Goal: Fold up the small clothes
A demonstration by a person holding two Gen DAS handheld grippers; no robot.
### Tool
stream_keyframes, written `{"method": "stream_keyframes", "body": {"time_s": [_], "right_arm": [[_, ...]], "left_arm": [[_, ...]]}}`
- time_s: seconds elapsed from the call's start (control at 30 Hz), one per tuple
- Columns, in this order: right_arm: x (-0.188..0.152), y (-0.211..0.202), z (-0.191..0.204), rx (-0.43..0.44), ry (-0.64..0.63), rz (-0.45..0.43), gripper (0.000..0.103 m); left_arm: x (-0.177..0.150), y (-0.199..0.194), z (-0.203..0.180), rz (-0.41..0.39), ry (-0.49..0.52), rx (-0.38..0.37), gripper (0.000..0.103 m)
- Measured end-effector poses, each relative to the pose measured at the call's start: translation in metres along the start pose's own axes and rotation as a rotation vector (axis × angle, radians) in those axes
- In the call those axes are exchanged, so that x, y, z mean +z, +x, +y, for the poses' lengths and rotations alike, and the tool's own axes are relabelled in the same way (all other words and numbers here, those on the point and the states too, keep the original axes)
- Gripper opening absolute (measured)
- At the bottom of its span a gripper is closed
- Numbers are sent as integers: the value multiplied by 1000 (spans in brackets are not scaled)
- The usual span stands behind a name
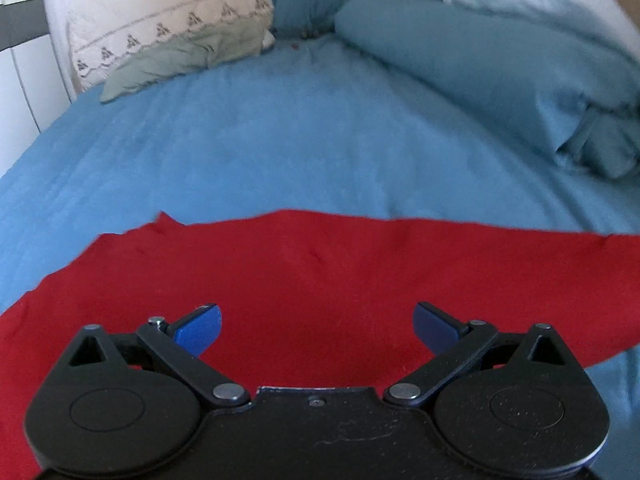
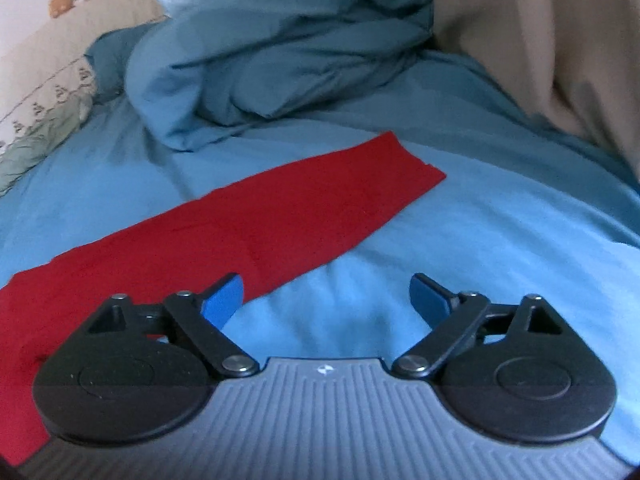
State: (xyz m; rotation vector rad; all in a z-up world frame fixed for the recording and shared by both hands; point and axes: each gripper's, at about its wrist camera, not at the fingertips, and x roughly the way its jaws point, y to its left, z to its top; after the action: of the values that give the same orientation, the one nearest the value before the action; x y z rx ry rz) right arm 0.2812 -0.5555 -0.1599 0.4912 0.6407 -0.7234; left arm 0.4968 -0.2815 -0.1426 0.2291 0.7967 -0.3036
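Note:
A red garment [image 1: 304, 280] lies flat on the blue bedsheet [image 1: 280, 148]. In the left wrist view it spreads across the whole near width. My left gripper [image 1: 317, 326] is open and empty, hovering over the red cloth. In the right wrist view the red garment [image 2: 260, 224] runs as a long strip from lower left to upper right. My right gripper [image 2: 326, 300] is open and empty, over bare sheet [image 2: 460, 220] just right of the garment's near edge, its left fingertip [image 2: 224, 298] over the cloth.
A bunched teal duvet [image 1: 500, 68] lies at the far right of the bed and also shows in the right wrist view [image 2: 280, 56]. A patterned pillow [image 1: 160, 40] and grey-green cloth [image 1: 180, 60] lie far left. A beige curtain [image 2: 540, 40] hangs at the right.

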Motion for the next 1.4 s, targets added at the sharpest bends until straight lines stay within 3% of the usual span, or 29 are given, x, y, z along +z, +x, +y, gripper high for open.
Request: {"method": "stream_keyframes", "body": {"time_s": [0.27, 0.37, 0.43, 0.5, 0.6, 0.67, 0.77, 0.93, 1.03, 1.13, 1.27, 1.33, 1.4], "right_arm": [[20, 48, 5, -61, -15, -12, 73], [29, 59, 4, -88, -6, -12, 54], [35, 63, 4, -107, -2, -5, 36], [41, 64, 6, -109, 7, 9, 26], [53, 54, 16, -89, 12, 7, 22], [62, 40, 30, -47, 1, -13, 21], [82, 16, 69, 68, -39, -46, 21], [99, -24, 180, 338, -169, -105, 21], [78, -43, 264, 533, -289, -101, 21], [19, -47, 342, 688, -448, -31, 21], [-88, -31, 403, 734, -664, 124, 21], [-133, -27, 412, 707, -780, 159, 21], [-154, -28, 409, 686, -832, 153, 21]], "left_arm": [[5, 59, -6, 123, -11, -24, 103], [10, 68, -8, 133, -10, -27, 103], [12, 70, -9, 147, 0, -32, 103], [15, 70, -7, 164, -6, -41, 103], [20, 66, 0, 176, -8, -61, 103], [27, 56, 11, 182, -12, -69, 99], [40, 31, 38, 117, -28, -82, 99], [54, -8, 110, 42, -72, -15, 102], [47, -25, 167, 35, -146, 23, 103], [27, -34, 220, 50, -209, 110, 103], [-11, -34, 272, 118, -270, 183, 102], [-31, -32, 288, 155, -309, 173, 102], [-45, -28, 297, 178, -331, 156, 102]]}}
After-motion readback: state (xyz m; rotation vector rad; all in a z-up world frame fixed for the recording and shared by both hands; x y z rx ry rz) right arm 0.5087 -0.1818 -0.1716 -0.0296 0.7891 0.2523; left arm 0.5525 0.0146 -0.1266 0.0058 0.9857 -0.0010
